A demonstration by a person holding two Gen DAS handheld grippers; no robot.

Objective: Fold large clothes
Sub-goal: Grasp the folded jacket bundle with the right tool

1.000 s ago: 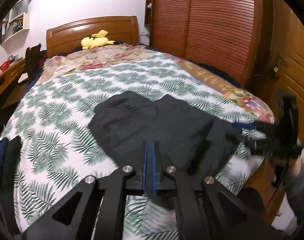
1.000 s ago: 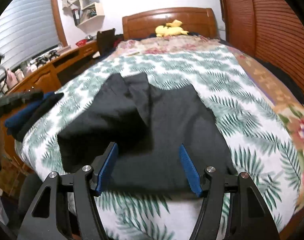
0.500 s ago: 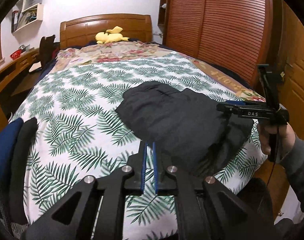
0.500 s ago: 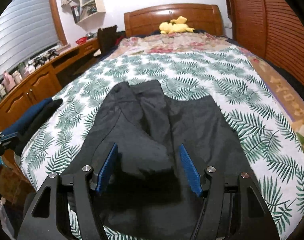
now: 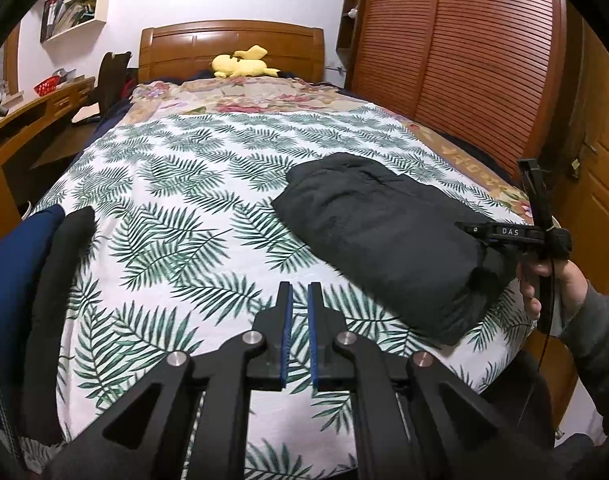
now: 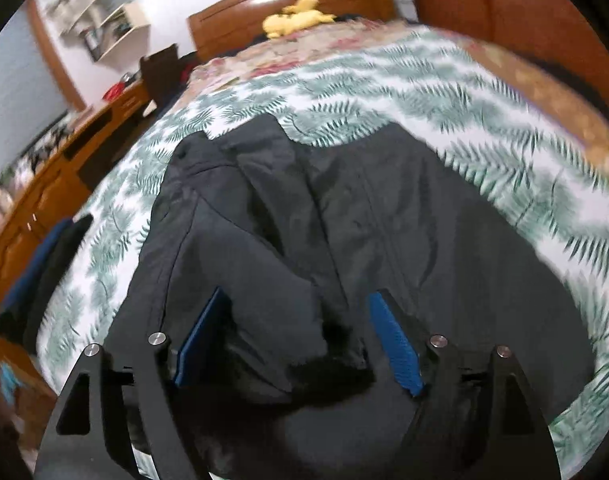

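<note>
A folded black jacket [image 5: 376, 232] lies on the fern-print bed sheet [image 5: 184, 208] near the bed's right front corner. It fills the right wrist view [image 6: 344, 220]. My left gripper [image 5: 298, 292] hovers over bare sheet to the jacket's left, its blue pads almost together with a narrow gap and nothing between them. My right gripper [image 6: 298, 300] is open wide, its jaws straddling a raised fold at the jacket's near edge. The right gripper also shows in the left wrist view [image 5: 504, 232], held at the jacket's right edge.
A stack of folded dark blue and black clothes [image 5: 28, 280] sits at the bed's left front edge. A yellow plush toy [image 5: 244, 65] lies by the wooden headboard [image 5: 232, 46]. A wooden desk [image 5: 24, 112] stands left of the bed and a louvred wardrobe [image 5: 464, 60] right.
My left gripper has let go of the jacket and drawn back to the left, its pads parting slightly. My right gripper has moved in low over the jacket's near edge, still open.
</note>
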